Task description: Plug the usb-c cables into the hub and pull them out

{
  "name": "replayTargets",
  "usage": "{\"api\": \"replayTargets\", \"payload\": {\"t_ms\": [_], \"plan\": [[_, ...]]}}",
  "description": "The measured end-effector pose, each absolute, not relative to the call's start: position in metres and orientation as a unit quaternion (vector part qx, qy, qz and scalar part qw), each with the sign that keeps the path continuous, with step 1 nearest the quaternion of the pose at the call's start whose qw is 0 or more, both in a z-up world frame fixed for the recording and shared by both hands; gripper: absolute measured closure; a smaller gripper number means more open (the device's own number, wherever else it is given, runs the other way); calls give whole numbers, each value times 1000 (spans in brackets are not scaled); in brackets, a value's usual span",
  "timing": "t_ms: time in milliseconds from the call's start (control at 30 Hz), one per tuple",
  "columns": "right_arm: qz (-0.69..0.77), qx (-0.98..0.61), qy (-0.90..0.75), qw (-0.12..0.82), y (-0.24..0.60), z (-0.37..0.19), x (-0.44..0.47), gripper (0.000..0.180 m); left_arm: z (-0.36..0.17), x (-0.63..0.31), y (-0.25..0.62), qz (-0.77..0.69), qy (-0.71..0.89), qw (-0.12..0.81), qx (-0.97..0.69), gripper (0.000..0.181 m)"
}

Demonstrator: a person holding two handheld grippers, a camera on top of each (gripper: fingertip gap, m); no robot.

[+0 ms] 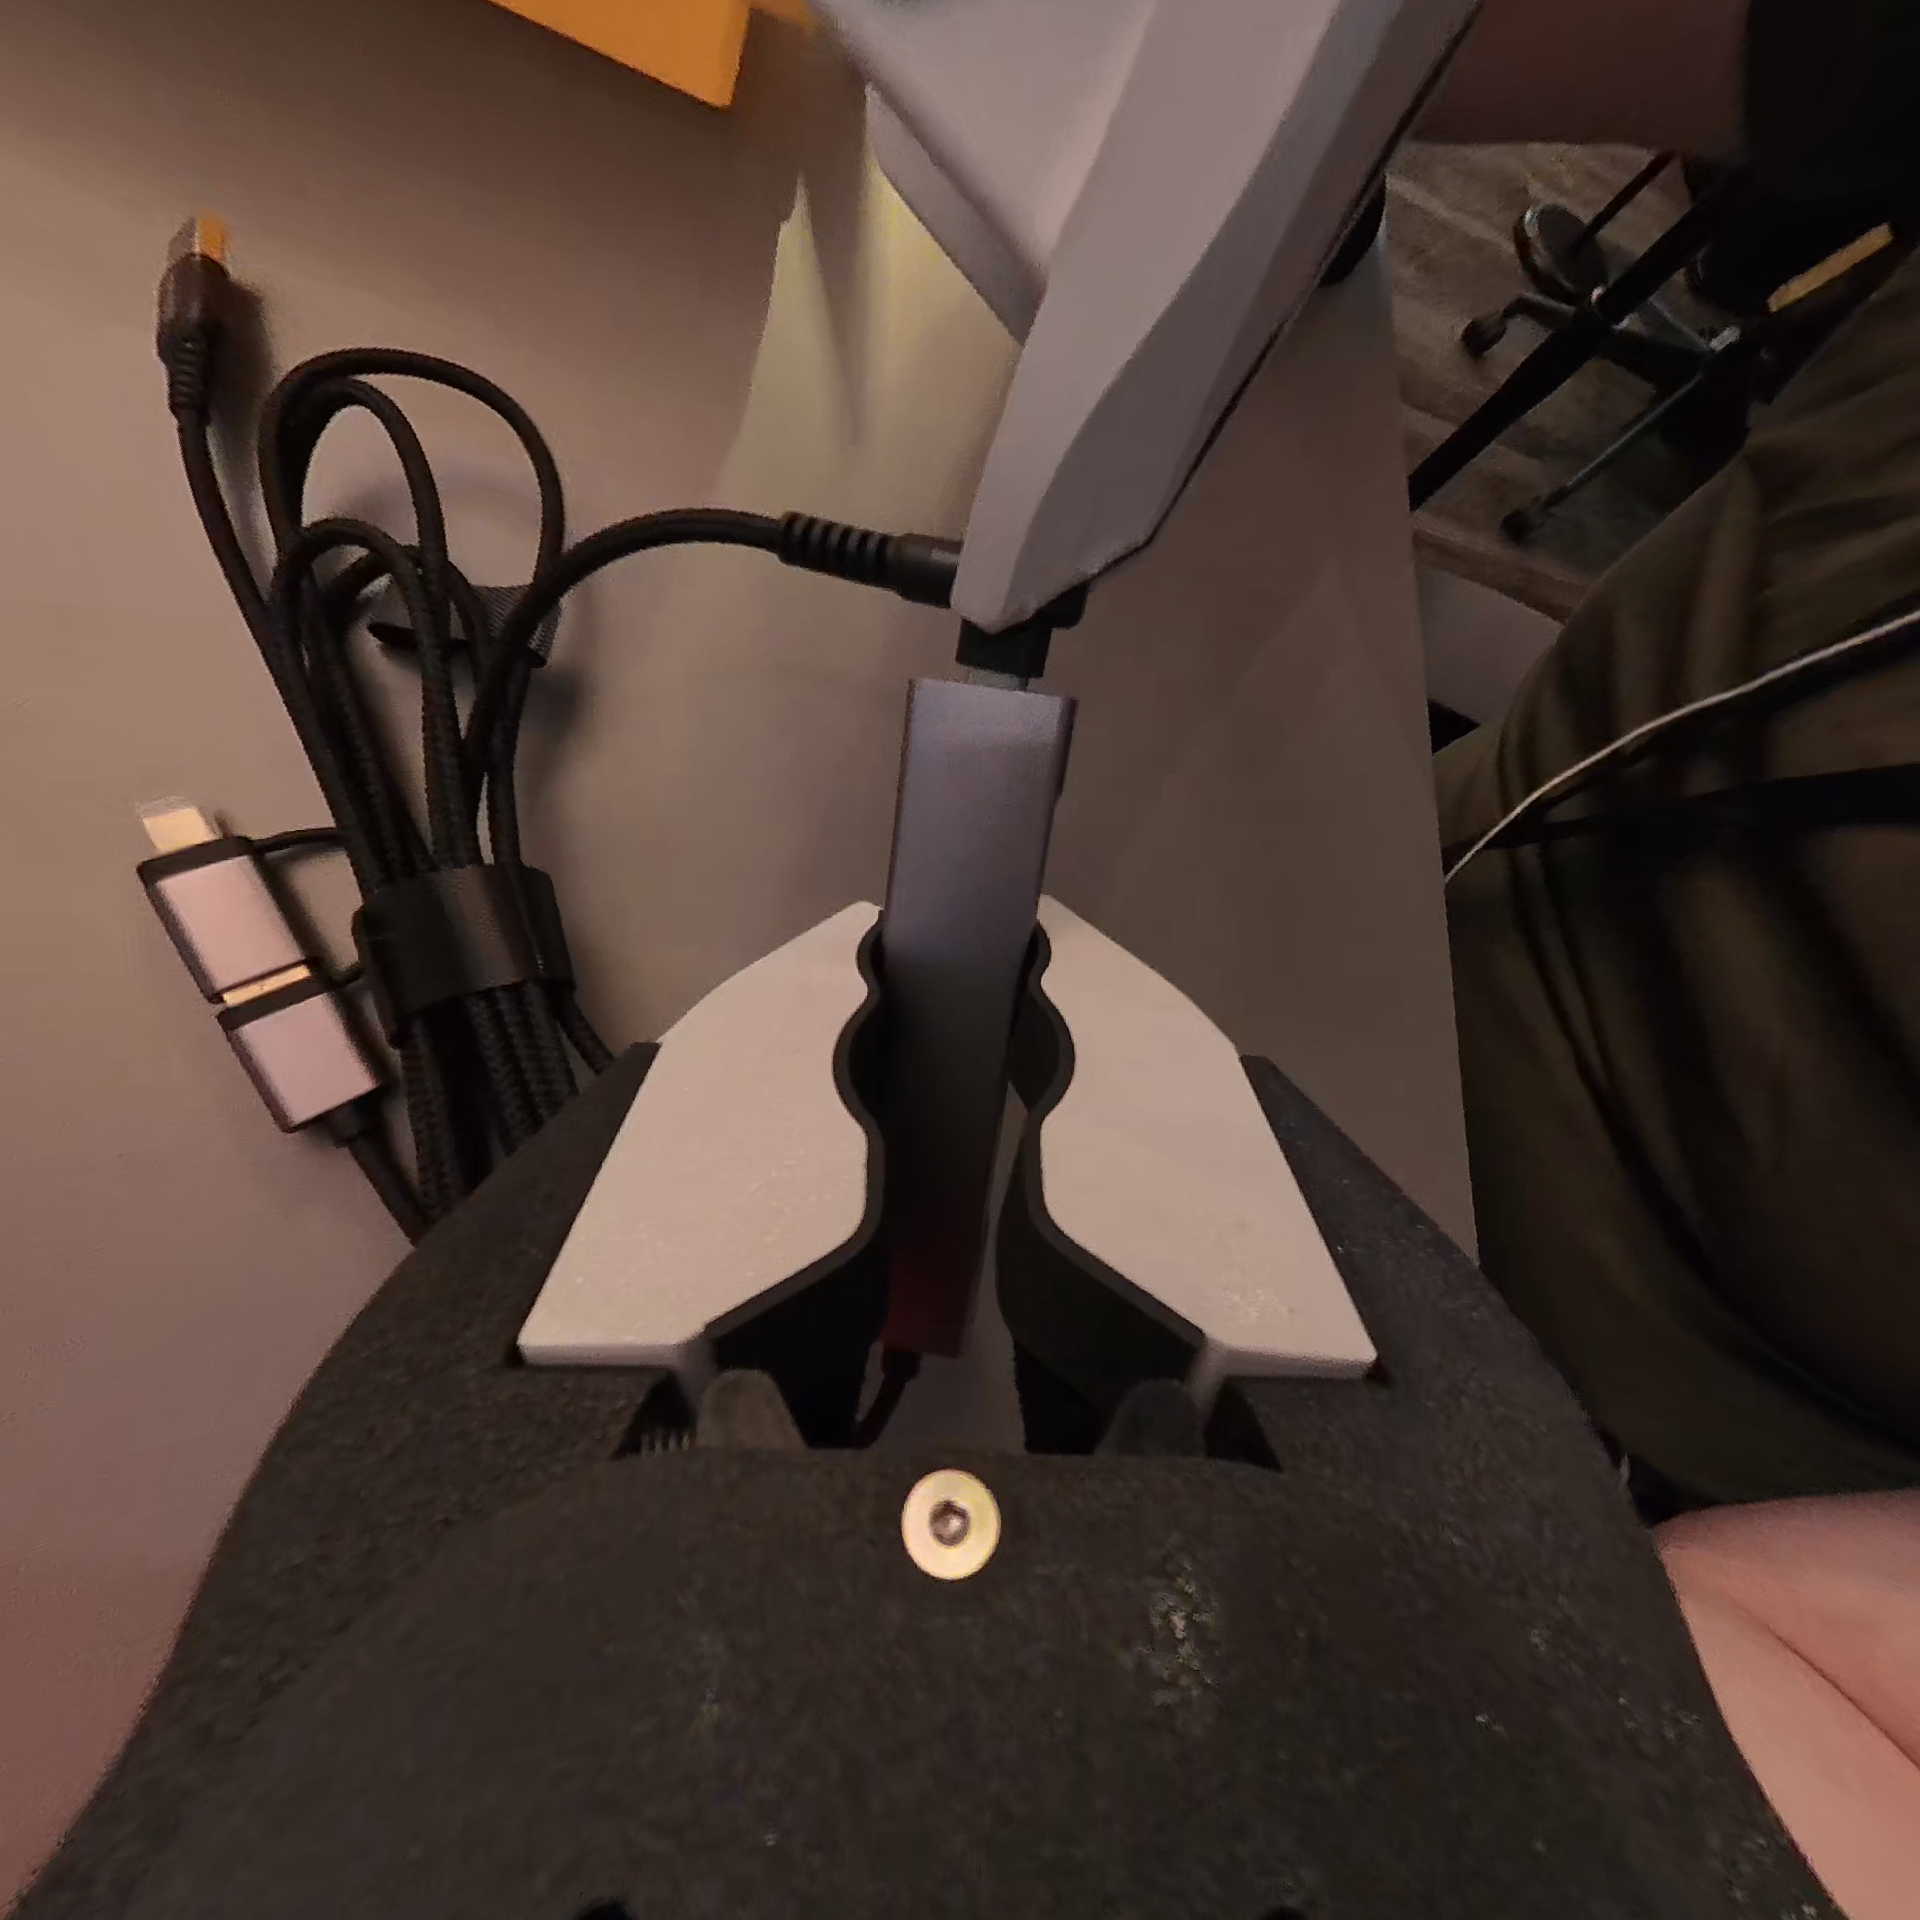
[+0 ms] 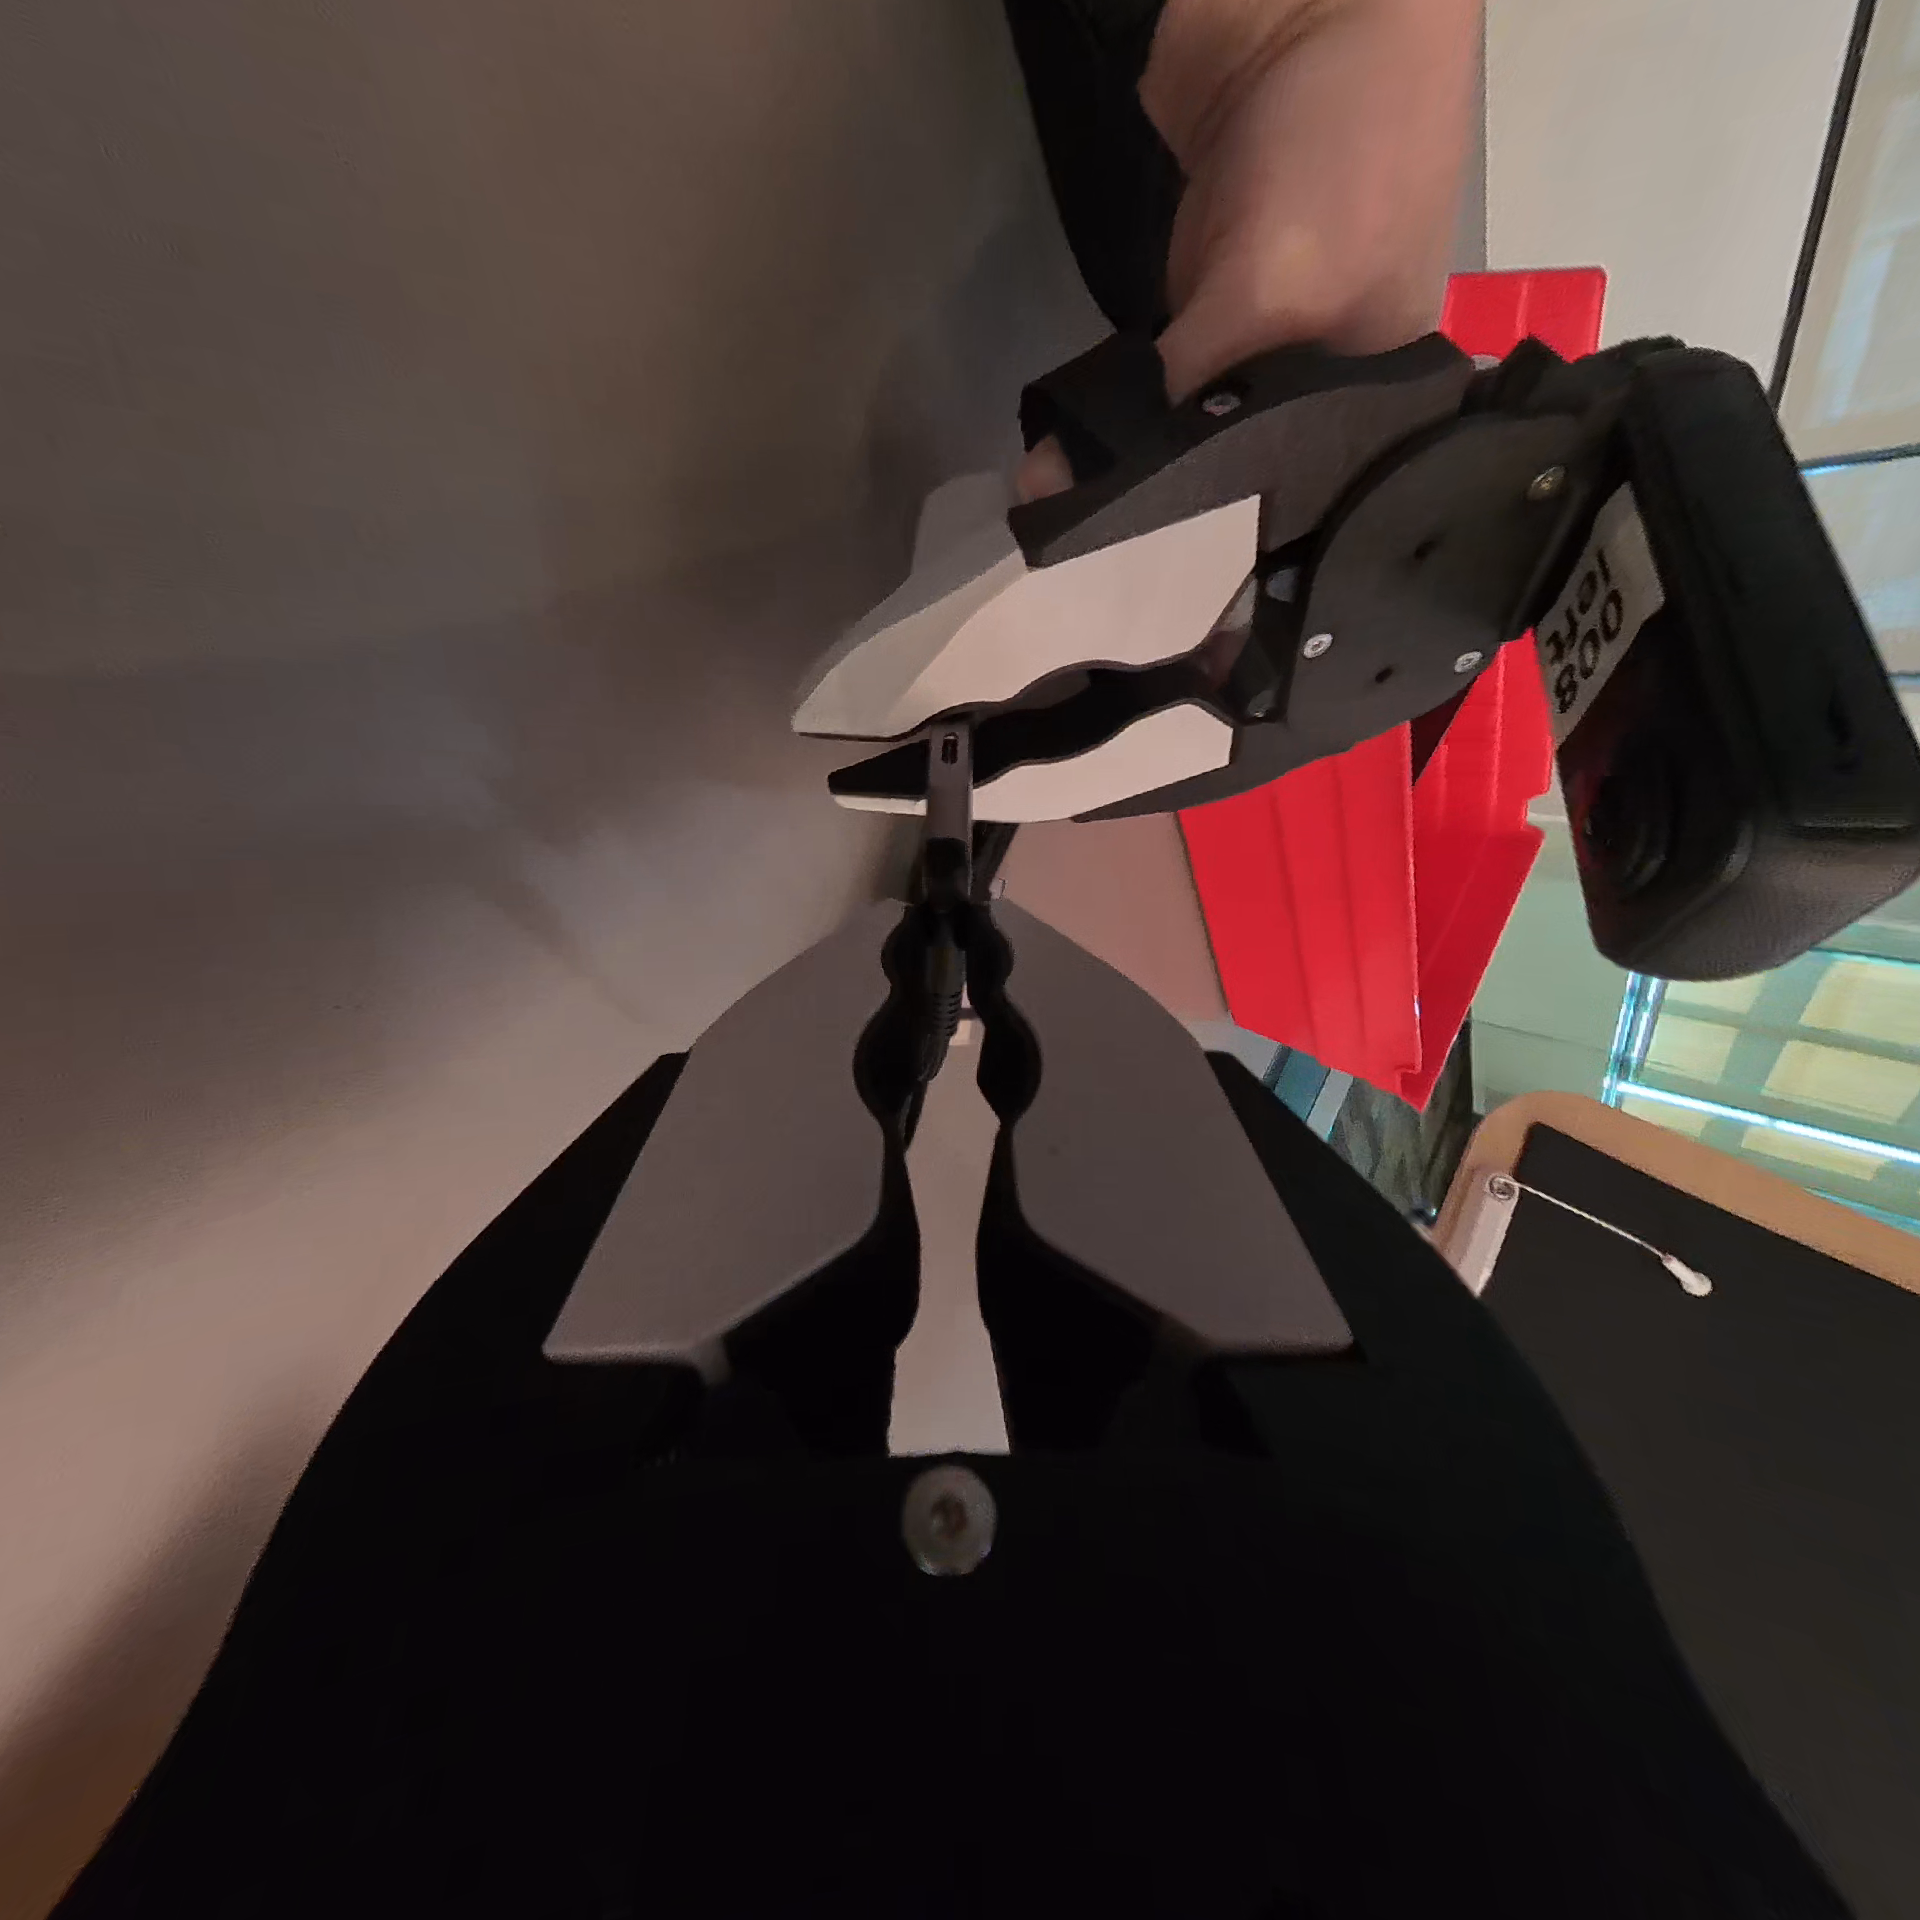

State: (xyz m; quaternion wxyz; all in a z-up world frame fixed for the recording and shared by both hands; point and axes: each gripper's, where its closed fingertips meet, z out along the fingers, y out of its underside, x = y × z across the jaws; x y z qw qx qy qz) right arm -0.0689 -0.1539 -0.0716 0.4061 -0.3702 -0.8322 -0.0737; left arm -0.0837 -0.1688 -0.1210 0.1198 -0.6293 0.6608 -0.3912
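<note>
**Hub clamped in left gripper, cable plug held at its end port by right gripper**

Left wrist view: the left gripper (image 1: 954, 940) is closed on the hub (image 1: 971, 935), a slim dark grey bar standing upright at frame centre, clamped between the two pale fingers (image 1: 764, 1091). The lower end of the hub runs down into the dark throat of the gripper; a thin reddish lead shows just beneath it.

At the hub's upper end, a black usb-c plug (image 1: 1000, 652) sits against the port. Whether it is fully seated cannot be told. The right gripper (image 1: 1049, 603) comes down from the upper right of the frame and covers most of the plug body. The plug's ribbed strain relief and braided black cable (image 1: 665, 530) run left from it to a bundle of black cables (image 1: 447, 935) on the grey table (image 1: 623, 312), left of centre. A strap binds the bundle. Beside it, at the left edge, lie two silver adapters (image 1: 249, 966) joined end to end. A further dark connector (image 1: 192, 281) lies at upper left. An orange object (image 1: 665, 42) shows at the top edge.

Right wrist view: the right gripper (image 2: 940, 914) is closed on the plug (image 2: 930, 966), whose ribbed sleeve lies between the dark wavy inner edges of the fingers. Directly above, at frame centre, the left gripper (image 2: 914, 758) holds the hub (image 2: 951, 790), seen end-on as a thin dark strip. A person's hand (image 2: 1299, 208) grips its handle, and a black camera (image 2: 1714, 665) is mounted at right. A red bin (image 2: 1351, 883) stands behind.
</note>
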Motion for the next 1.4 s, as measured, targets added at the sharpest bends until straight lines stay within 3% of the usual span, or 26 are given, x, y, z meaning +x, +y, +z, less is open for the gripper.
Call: {"api": "replayTargets", "payload": {"t_ms": [200, 467, 633, 700, 1033, 1400], "plan": [[-104, -372, -842, 376, -152, -84, -69, 171, -128, -81, -167, -373, 666, 117, -635, 161], [-59, -391, -819, 415, -143, -69, -62, 170, -113, -70, -160, -419, 631, 155, -634, 160], [-75, -377, -822, 421, -139, -70, -58, 170, -118, -73, -157, -403, 634, 161, -641, 147], [-69, -367, -822, 430, -140, -69, -57, 170, -117, -74, -154, -400, 634, 170, -639, 159], [-110, -301, -820, 474, -140, -63, -58, 169, -110, -72, -154, -413, 630, 174, -634, 161], [-173, -351, -837, 382, -137, -80, -55, 171, -124, -72, -148, -387, 626, 161, -658, 160]]}}
